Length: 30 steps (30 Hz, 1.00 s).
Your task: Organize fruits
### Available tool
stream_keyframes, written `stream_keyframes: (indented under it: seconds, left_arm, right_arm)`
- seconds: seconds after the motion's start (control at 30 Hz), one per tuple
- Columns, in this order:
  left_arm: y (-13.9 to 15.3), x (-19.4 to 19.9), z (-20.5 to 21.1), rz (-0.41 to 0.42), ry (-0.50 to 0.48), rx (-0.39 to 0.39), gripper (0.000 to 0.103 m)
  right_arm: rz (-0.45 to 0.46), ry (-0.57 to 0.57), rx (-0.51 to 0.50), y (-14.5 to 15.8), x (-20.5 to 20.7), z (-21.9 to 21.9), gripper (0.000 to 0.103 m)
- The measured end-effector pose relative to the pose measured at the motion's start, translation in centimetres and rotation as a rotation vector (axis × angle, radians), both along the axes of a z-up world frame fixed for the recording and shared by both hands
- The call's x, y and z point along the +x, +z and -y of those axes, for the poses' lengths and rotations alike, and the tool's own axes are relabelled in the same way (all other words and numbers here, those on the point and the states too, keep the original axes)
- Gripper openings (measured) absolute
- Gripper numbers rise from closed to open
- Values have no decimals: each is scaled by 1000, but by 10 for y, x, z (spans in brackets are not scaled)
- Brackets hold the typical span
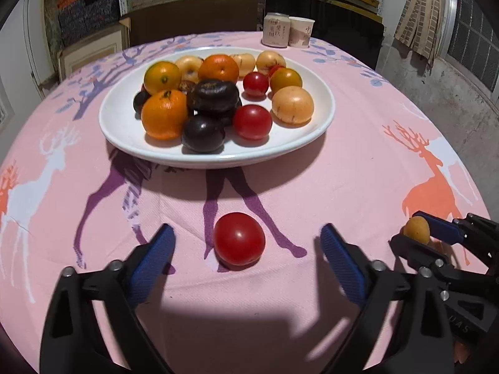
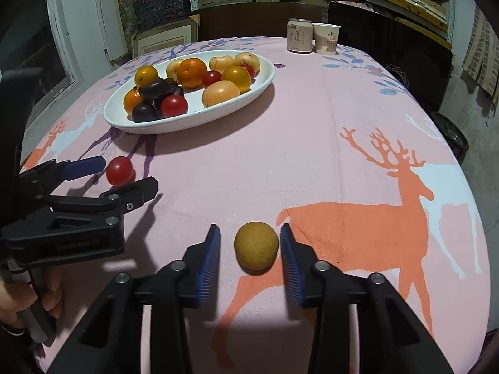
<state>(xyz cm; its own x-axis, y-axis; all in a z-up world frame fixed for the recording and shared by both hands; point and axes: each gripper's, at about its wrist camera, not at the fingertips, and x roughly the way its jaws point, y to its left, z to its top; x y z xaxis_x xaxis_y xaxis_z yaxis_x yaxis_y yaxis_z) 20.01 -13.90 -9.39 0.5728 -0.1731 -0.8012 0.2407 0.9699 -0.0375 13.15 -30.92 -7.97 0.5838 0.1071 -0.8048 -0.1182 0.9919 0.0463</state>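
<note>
Pink deer-print tablecloth (image 1: 343, 193); white plate (image 1: 121, 124); red tomato (image 1: 239, 238).

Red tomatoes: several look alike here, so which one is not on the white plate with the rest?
The round red tomato lying alone on the pink deer-print tablecloth, between the left tool's open fingers. The other red tomatoes sit on the white oval plate.

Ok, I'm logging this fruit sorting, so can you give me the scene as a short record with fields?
surface: pink deer-print tablecloth
dish: white oval plate heaped with fruit
loose fruit: round red tomato; small round yellow-brown fruit
left claw: open, straddling the tomato
right claw: around the yellow-brown fruit, small gaps showing
background: can, paper cup
</note>
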Motion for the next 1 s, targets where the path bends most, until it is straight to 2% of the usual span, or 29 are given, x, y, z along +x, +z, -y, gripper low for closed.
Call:
stream_keyframes:
  seconds: [0.03, 0.07, 0.13, 0.2, 0.6, 1.0]
  left_arm:
    - [2, -1, -2, 15, 12, -2, 58]
    - [3, 0, -3, 19, 17, 6, 48]
    - [4, 0, -7, 25, 28, 8, 35]
    - [5, -1, -10, 26, 23, -5, 28]
    - [6, -13, -14, 36, 4, 25, 27]
    - [17, -40, -39, 58, -11, -17, 27]
  right_arm:
    - [1, -4, -4, 0, 0, 1, 31]
    - [2, -8, -1, 0, 0, 2, 29]
    - [4, -13, 12, 0, 0, 5, 27]
    - [6, -12, 9, 0, 0, 4, 27]
    - [6, -4, -2, 1, 0, 3, 27]
    - [20, 3, 16, 7, -17, -3, 27]
